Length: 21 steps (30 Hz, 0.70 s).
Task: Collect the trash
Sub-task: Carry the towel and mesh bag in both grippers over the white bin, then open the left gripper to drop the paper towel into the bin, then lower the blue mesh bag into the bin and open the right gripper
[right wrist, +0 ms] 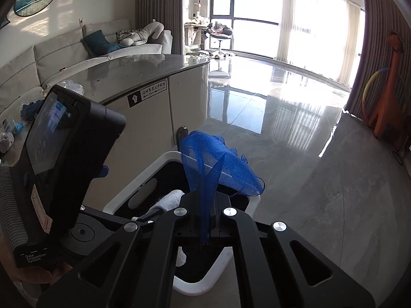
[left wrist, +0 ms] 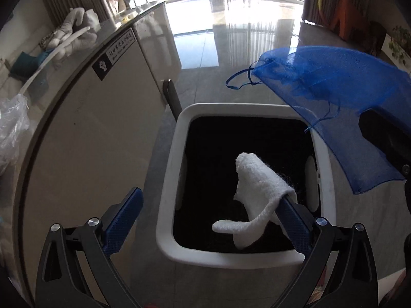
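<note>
A white trash bin (left wrist: 169, 195) with a black liner stands on the floor beside a round table. My left gripper (left wrist: 210, 205) is open above the bin; a white fluffy cloth (left wrist: 257, 184) hangs draped over its right finger (left wrist: 295, 220). My right gripper (right wrist: 204, 205) is shut on a blue mesh bag (right wrist: 218, 164), held over the bin's far side (right wrist: 254, 202). The bag also shows in the left wrist view (left wrist: 334, 87), and the white cloth in the right wrist view (right wrist: 172, 197).
The round table (left wrist: 84, 118) with a glossy top stands left of the bin; clear plastic wrap (left wrist: 12, 125) lies on it. A dark chair leg (left wrist: 172, 97) is behind the bin. A sofa (right wrist: 77, 51) stands beyond the table. Polished floor (right wrist: 295, 141) stretches right.
</note>
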Each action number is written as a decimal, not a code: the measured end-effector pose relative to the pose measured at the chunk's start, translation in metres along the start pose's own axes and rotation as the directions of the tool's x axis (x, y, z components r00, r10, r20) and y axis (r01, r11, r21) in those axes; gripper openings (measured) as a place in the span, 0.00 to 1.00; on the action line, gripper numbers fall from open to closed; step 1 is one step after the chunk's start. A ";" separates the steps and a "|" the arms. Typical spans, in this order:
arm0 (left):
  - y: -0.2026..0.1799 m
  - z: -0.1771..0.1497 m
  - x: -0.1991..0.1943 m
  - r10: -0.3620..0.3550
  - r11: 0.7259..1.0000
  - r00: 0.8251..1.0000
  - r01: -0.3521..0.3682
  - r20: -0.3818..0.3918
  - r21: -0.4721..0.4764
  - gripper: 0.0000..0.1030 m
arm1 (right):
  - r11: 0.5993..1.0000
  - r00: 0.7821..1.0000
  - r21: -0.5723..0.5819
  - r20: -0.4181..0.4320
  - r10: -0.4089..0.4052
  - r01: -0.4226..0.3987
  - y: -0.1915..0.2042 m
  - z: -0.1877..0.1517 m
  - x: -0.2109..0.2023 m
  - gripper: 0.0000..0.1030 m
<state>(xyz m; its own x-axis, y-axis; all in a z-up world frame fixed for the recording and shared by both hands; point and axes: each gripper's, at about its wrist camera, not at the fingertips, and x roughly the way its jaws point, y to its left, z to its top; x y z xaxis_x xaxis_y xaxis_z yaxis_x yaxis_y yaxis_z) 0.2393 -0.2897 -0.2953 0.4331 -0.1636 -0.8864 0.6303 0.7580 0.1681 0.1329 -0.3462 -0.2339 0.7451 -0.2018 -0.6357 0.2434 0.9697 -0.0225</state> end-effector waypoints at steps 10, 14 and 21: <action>-0.013 0.000 0.029 -0.180 0.983 0.953 0.182 -0.242 -0.015 0.96 | 1.000 1.000 0.001 -0.013 -0.006 0.006 -0.004 0.000 0.002 0.01; 0.006 -0.001 0.039 -0.337 0.935 0.904 0.288 -0.264 -0.206 0.96 | 1.000 1.000 0.003 -0.012 -0.013 0.013 -0.008 -0.001 0.002 0.01; -0.006 0.001 -0.003 -0.219 0.974 0.972 0.213 -0.083 -0.077 0.96 | 1.000 1.000 0.020 -0.010 -0.010 0.011 -0.012 0.001 0.000 0.01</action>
<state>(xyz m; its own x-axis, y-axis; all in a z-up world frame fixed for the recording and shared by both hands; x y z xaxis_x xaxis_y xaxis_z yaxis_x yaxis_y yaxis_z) 0.2344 -0.2944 -0.2930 0.2293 -0.2731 -0.9343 0.6568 0.7518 -0.0585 0.1305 -0.3578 -0.2334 0.7362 -0.2104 -0.6432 0.2634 0.9646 -0.0141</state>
